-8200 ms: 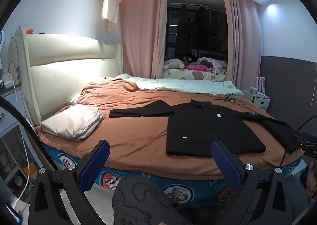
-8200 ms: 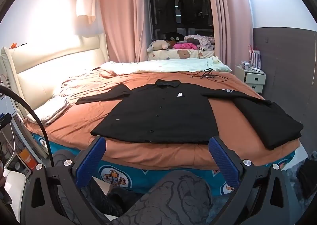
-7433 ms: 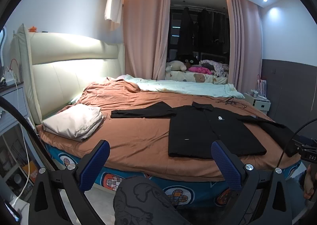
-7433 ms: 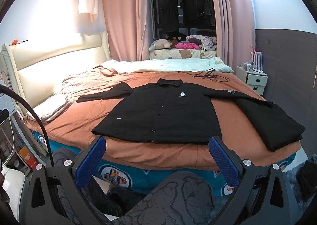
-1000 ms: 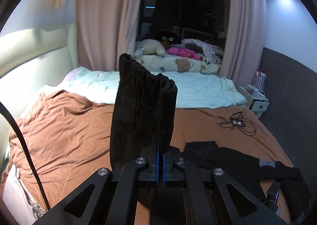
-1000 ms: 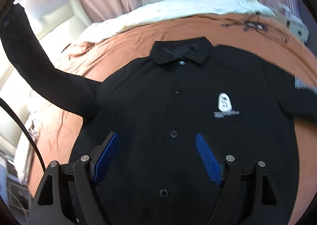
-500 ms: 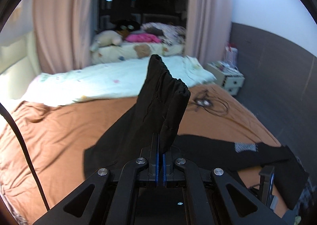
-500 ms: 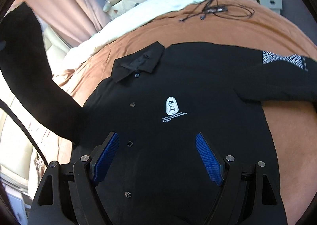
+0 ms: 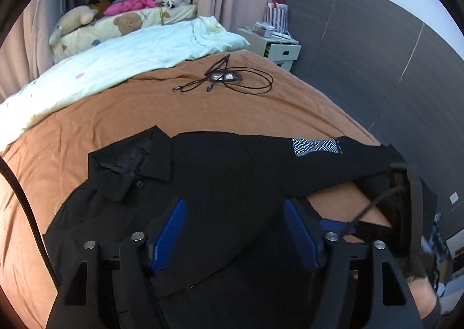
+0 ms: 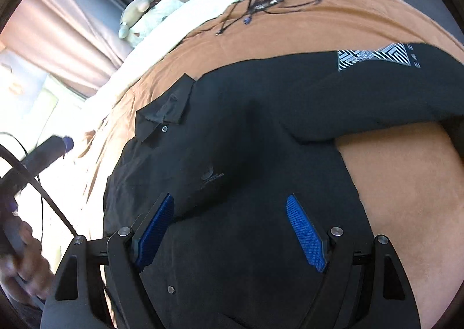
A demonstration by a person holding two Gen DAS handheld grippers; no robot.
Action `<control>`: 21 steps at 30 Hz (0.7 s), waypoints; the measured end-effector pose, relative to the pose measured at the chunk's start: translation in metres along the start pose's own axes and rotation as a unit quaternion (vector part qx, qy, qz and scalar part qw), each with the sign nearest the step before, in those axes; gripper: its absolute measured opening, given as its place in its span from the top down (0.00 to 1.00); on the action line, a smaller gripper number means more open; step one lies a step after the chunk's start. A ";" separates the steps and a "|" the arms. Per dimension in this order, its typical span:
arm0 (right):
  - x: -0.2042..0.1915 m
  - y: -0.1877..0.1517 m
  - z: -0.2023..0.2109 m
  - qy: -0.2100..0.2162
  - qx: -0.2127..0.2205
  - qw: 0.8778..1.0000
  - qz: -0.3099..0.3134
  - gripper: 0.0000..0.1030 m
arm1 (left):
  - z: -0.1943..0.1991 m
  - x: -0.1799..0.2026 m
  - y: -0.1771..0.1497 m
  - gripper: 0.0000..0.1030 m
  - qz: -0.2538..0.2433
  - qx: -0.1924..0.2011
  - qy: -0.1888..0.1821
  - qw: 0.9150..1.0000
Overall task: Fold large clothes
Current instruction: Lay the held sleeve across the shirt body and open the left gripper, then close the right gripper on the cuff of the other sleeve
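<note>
A black button-up shirt (image 9: 232,166) (image 10: 261,126) lies face up on the brown bed cover (image 9: 203,114), collar (image 9: 130,166) towards the far left. Its right sleeve, with a black-and-white patterned patch (image 9: 314,147) (image 10: 374,59), stretches out to the right. The other sleeve lies folded across the chest below my left gripper (image 9: 235,230), whose jaws are opening; no cloth is pinched between the blue pads. My right gripper (image 10: 229,230) hangs open over the shirt's front with nothing held. A hand (image 10: 23,256) holding the left gripper shows at the left edge of the right wrist view.
Dark cables (image 9: 226,79) (image 10: 269,1) lie on the bed beyond the shirt. A pale green quilt (image 9: 116,59) and stuffed toys (image 9: 75,21) sit at the far side. A white bedside cabinet (image 9: 278,47) stands by the dark wall at the right.
My left gripper came down and to the right with the raised sleeve, laid it over the shirt and let go. My right gripper rolled and shifted over the shirt, still open.
</note>
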State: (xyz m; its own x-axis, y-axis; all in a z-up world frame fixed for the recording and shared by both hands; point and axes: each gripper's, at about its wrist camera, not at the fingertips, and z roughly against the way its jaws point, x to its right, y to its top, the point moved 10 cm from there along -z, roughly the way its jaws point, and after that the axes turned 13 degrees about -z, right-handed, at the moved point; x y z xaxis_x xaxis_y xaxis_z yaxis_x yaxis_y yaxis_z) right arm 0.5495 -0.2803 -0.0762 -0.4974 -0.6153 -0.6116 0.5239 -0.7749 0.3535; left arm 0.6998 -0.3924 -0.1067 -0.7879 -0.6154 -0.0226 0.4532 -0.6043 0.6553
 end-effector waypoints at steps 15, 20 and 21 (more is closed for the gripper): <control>0.027 0.011 -0.051 0.044 -0.045 0.996 -0.068 0.47 | 0.043 -0.140 -0.152 0.30 0.124 -0.061 0.137 0.981; 0.034 0.014 -0.066 0.037 -0.046 0.996 -0.062 0.64 | 0.049 -0.184 -0.211 0.37 0.190 -0.076 0.161 0.966; 0.036 0.015 -0.069 0.030 -0.044 0.997 -0.057 0.71 | 0.047 -0.190 -0.223 0.42 0.201 -0.083 0.162 0.963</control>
State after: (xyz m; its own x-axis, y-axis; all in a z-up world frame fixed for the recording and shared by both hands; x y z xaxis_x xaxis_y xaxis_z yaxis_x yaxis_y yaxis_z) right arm 0.5872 -0.3045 -0.1412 -0.5158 -0.5115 -0.6873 0.5254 -0.8225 0.2178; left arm 0.7287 -0.1174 -0.2132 -0.3755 -0.9258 -0.0442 0.7756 -0.3400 0.5318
